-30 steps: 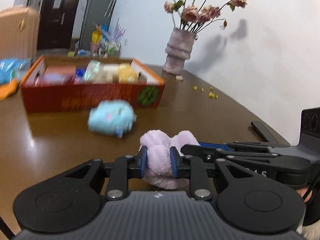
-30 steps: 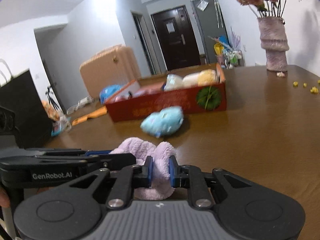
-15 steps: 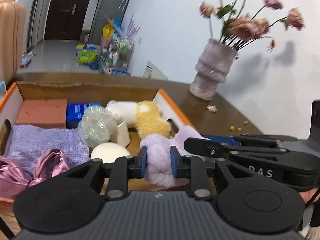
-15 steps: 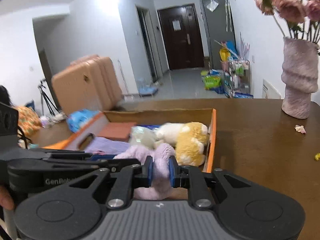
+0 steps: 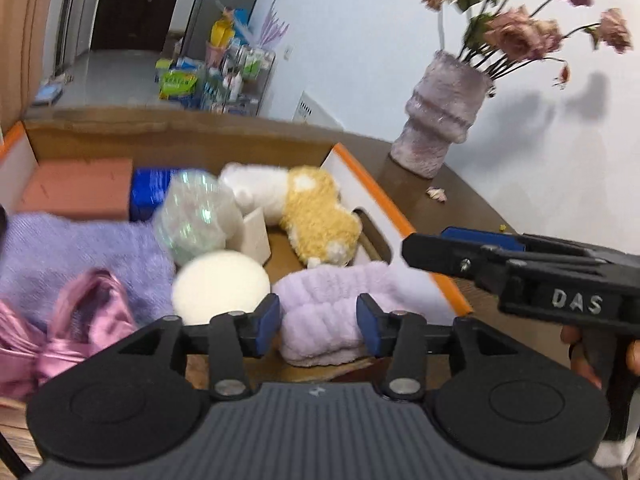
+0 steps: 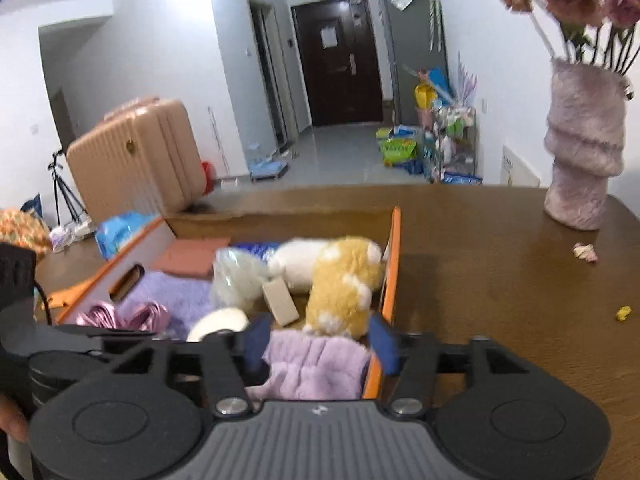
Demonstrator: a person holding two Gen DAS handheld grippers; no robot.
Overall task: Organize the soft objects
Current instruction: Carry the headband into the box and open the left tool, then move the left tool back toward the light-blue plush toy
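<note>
With your left gripper (image 5: 318, 322) spread and its blue pads standing clear on either side, the lilac fluffy piece (image 5: 328, 312) lies between the jaws but is no longer pinched. Your right gripper (image 6: 318, 344) is the same: jaws parted, the lilac plush (image 6: 316, 364) loose between them and lying against the box's near right corner. Both sets of jaws have just been opening, so this reads as the release.

Around it, the orange-edged box (image 5: 384, 204) already holds a yellow plush (image 5: 320, 216), a white plush (image 5: 252, 188), a cream ball (image 5: 220, 286), an iridescent wrapped ball (image 5: 192, 216), a purple cloth (image 5: 68, 256) and pink satin fabric (image 5: 76, 320). I judge this item as good as placed, though part of it may hang over the rim; the pictures do not settle that.

Against a second ago, much differs. Then both grippers were clamped on the lilac piece over bare table, with the box far off and a blue plush toy lying in front of it. Half a second ago you were already over the box, still clamped. That blue toy is out of view now, so I take it as probably the piece left to collect.
</note>
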